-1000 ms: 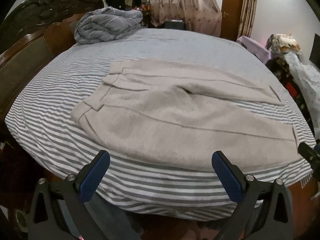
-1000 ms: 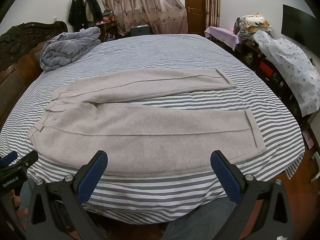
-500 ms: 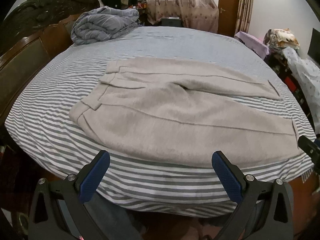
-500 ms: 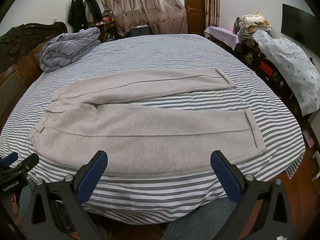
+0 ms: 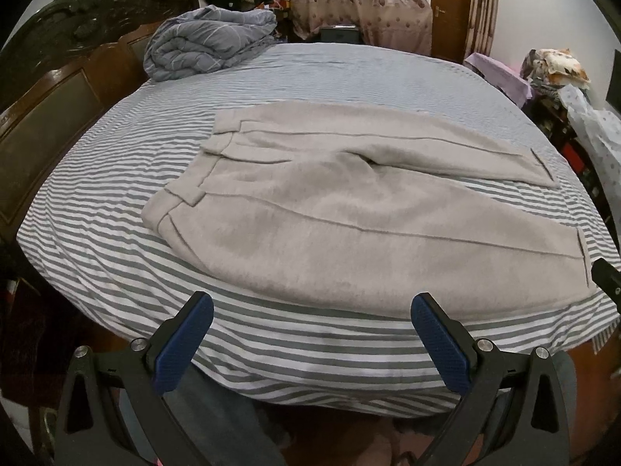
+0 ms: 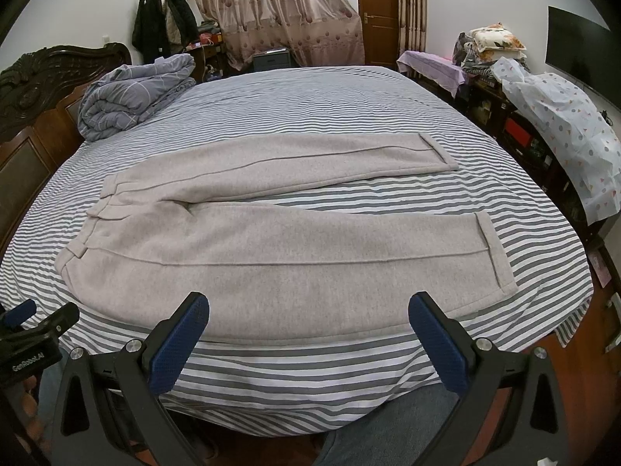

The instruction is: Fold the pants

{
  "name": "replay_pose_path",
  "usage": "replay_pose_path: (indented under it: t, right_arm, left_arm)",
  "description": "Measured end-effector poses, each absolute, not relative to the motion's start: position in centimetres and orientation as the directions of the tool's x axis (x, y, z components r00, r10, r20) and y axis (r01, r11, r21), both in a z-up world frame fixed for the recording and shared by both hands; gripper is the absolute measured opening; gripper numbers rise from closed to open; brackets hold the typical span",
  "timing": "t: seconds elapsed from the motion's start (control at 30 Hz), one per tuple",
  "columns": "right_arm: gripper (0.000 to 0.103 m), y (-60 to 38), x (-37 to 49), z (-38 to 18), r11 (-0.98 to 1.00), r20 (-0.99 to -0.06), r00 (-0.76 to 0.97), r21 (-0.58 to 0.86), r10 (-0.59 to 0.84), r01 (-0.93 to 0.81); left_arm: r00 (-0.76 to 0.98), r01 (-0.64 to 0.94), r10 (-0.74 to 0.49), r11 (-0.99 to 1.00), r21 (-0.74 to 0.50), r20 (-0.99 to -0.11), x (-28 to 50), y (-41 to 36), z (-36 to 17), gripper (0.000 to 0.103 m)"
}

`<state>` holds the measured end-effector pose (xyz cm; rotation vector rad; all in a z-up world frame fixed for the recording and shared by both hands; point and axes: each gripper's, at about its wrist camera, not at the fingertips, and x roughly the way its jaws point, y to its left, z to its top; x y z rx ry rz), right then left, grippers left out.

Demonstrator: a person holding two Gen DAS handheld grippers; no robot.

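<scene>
1. Striped grey and white sheets cover the bed (image 6: 310, 108), which fills most of both views in a cluttered bedroom.
2. At the left stands a dark carved headboard (image 5: 58, 89), and a rolled grey quilt (image 6: 132, 97) lies on the bed just beside it.
3. Patterned curtains (image 6: 279, 11) and a brown door (image 6: 378, 11) stand at the far wall, with coats (image 6: 163, 19) hung to their left.
4. Beige pants (image 6: 271, 248) lie flat across the near half of the bed, waistband toward the headboard and cuffs toward the right.
5. Their two legs are spread apart in a narrow V, a strip of sheet showing between them; the near leg runs close along the bed's edge.
6. Left tongs (image 5: 310, 345) hang wide, holding nothing, low over the near edge of the bed and just short of the pants.
7. Right tongs (image 6: 308, 343) are likewise spread wide and hold nothing, also just short of the near leg.
8. A person's legs in grey trousers (image 6: 388, 427) show below the bed edge.
</scene>
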<state>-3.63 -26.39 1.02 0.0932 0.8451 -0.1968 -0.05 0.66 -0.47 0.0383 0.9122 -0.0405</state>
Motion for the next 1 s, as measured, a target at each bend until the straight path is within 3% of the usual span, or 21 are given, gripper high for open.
replay_pose_path:
  t: [0.77,1.0]
  right_arm:
    - [0.102,-26.8,-2.6,-0.2,0.978,-0.785,0.608,0.009,-0.122,0.207]
    - [0.102,-27.3,-0.2,-0.4,0.985,-0.801,0.599,0.116,0.018,0.126]
  left_arm:
    - [0.594,0.069,-0.022,0.997,0.024,-0.804,1.9,1.5,-1.4,0.101]
    - [0.599,0.06,-0.014,0.998,0.027,-0.801,5.2,4.0,-1.0,0.101]
